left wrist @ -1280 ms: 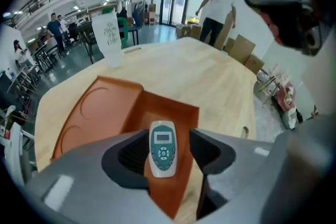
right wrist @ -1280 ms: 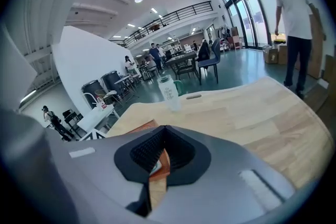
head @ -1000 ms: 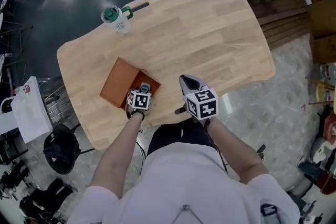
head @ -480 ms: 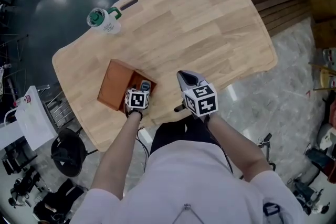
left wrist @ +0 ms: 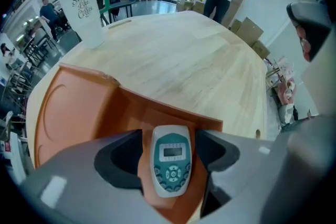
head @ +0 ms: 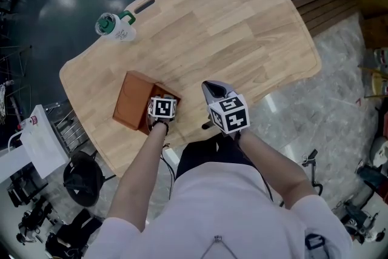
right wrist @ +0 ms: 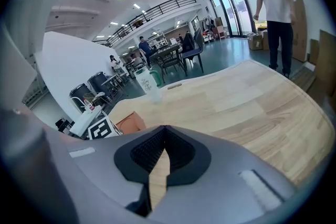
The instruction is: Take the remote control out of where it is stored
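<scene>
One remote [left wrist: 170, 162] lay in the box [left wrist: 79, 113], left gripper [left wrist: 169, 136] spread astride it, right gripper [right wrist: 164, 132] clenched, empty, beside the box.

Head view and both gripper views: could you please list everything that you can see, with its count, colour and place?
table: one, light wood, fills the middle of the head view
box: one, orange-brown, open, near the table's near left edge
remote control: one, white with a teal face, standing in the box
cup: one, white with a green lid, far left of the table
bystander: one, white top, beyond the table's far end
left gripper: one, grey, open around the remote control
right gripper: one, grey, shut, empty, over the table's near edge
</scene>
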